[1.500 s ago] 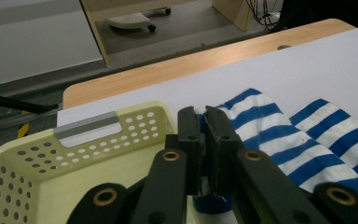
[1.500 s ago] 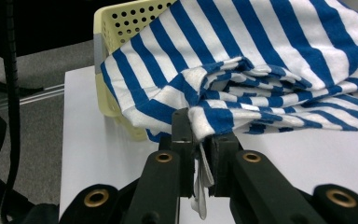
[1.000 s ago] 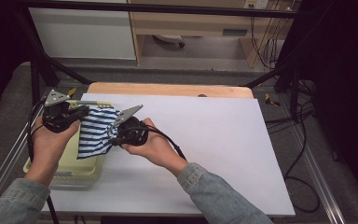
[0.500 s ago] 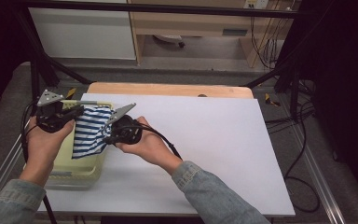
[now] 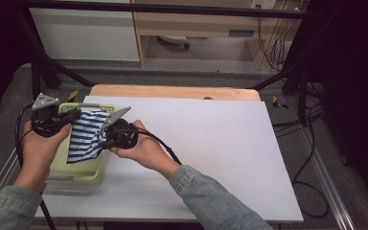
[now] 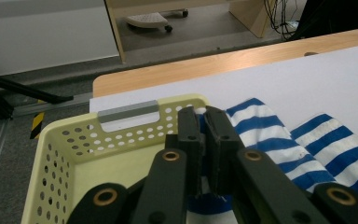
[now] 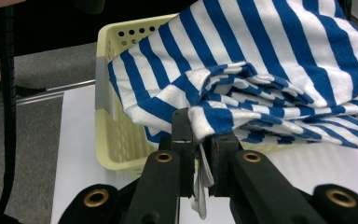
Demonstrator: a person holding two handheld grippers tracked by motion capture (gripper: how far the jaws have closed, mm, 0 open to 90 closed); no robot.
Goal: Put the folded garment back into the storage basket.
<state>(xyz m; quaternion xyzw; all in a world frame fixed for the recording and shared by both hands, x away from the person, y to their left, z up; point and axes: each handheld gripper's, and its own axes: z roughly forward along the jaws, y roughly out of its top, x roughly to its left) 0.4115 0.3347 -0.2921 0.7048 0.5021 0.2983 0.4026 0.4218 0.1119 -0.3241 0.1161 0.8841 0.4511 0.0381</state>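
Two hands hold one striped cloth (image 5: 85, 136) over the yellow basket (image 5: 76, 175). On the left, the left gripper (image 5: 69, 116) pinches its top edge tight. Beside it, the right gripper (image 5: 101, 139) squeezes a bunched fold, arm stretched across the white table (image 5: 220, 143).

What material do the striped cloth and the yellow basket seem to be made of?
Striped cloth: likely soft knit cotton, matte; it drapes and bunches in small folds. Yellow basket: looks like moulded plastic, smooth with a slight sheen; its walls carry regular round holes.
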